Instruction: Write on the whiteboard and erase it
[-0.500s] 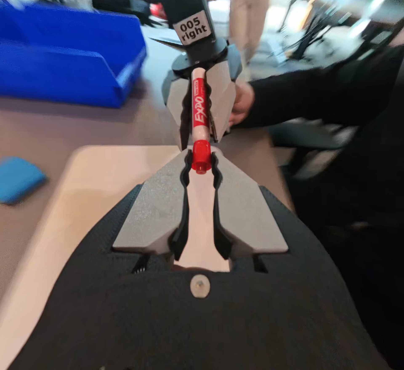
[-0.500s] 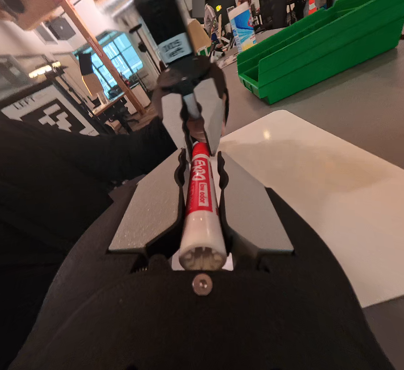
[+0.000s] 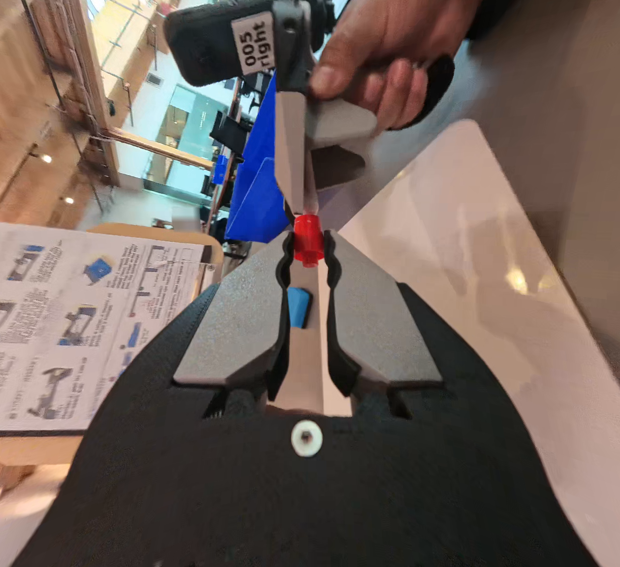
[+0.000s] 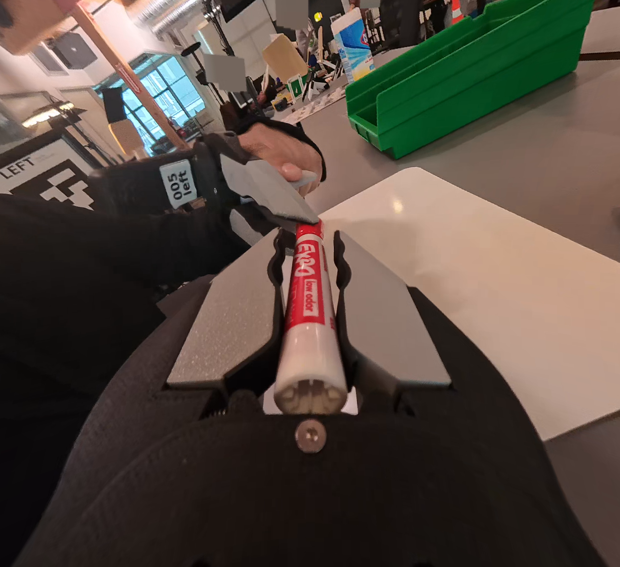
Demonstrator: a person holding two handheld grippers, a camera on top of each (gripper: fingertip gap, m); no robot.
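Above whiteboard (image 4: pixel 469 282), hand-held grippers clamp marker (image 4: pixel 310 309).

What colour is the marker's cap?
Red. The marker's cap shows best in the left wrist view, pinched between the tips of the left hand-held gripper.

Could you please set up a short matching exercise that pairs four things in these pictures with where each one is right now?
Things:
1. marker cap
2. marker body
3. blue eraser
4. green bin

Places:
A. lying on the table beside the whiteboard
B. pinched between the fingertips of the left gripper
C. standing on the table beyond the whiteboard's far edge
D. lying lengthwise between the fingers of the right gripper

Pairs: 1-B, 2-D, 3-A, 4-C
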